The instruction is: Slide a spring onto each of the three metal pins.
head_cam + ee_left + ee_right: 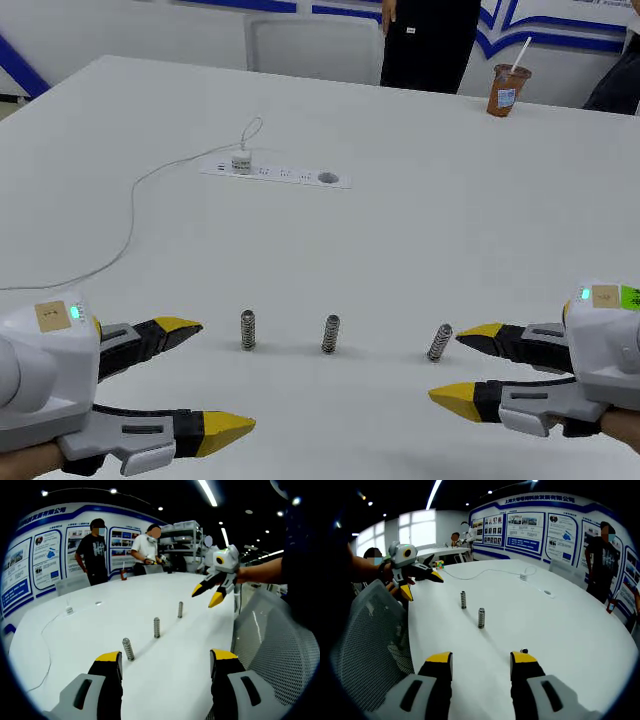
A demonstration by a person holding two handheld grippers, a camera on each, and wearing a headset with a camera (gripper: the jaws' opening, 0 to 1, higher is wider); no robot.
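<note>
so, left gripper [226, 375] and right gripper [445, 368] — jaws apart, empty — flank three standing springs [331, 334] on the table [420, 240].

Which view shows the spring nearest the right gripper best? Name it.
Head view: the spring shows whole beside the right gripper. Left gripper view shows it small, far; right gripper view, mostly hidden behind a jaw.

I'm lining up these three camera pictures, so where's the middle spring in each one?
Head view: middle spring, lower centre, second in the row.
Left gripper view: middle spring, near centre, above the jaws.
Right gripper view: middle spring, at centre, above the jaws.
Shared landmark: the white charger.
</note>
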